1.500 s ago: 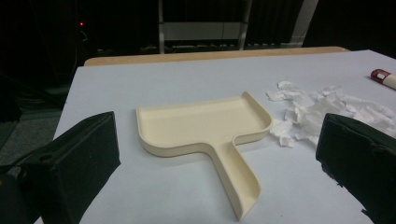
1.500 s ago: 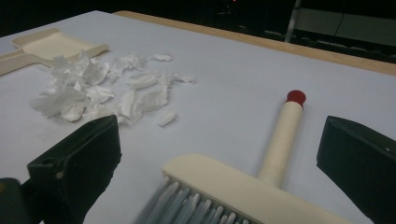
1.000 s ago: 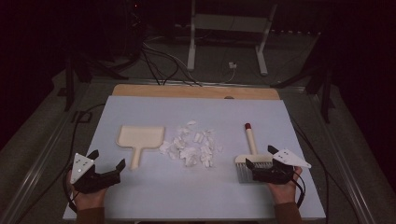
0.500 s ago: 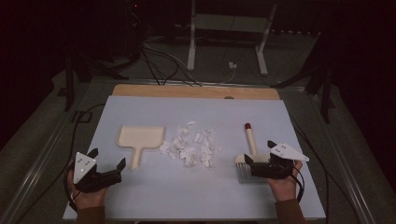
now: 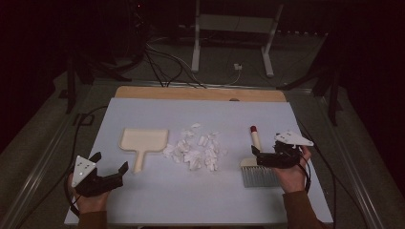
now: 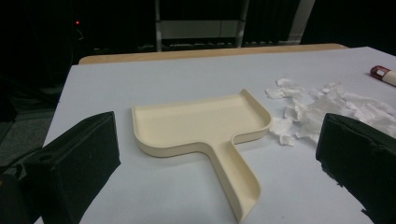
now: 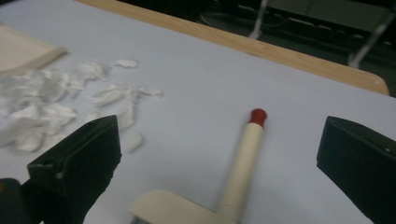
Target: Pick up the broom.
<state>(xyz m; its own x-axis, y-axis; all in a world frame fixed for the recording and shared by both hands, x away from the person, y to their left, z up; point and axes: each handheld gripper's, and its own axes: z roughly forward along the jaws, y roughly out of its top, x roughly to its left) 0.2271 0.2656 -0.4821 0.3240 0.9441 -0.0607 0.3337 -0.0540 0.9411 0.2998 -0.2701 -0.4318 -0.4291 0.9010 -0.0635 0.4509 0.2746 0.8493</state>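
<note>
Brush [image 5: 256, 160] handle, red-tipped, unlabelled.

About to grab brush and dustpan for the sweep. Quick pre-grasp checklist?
1. Left gripper open: ok, jaws stand wide.
2. Right gripper open: ok.
3. Dustpan lined up with the left gripper: ok, its handle points toward the jaws, not yet between them.
4. Brush between the right jaws: ok, handle runs up the middle, untouched.
5. Paper scraps piled between dustpan and brush: ok.
6. Cables trailing off the mat: cannot tell if they could snag.
</note>
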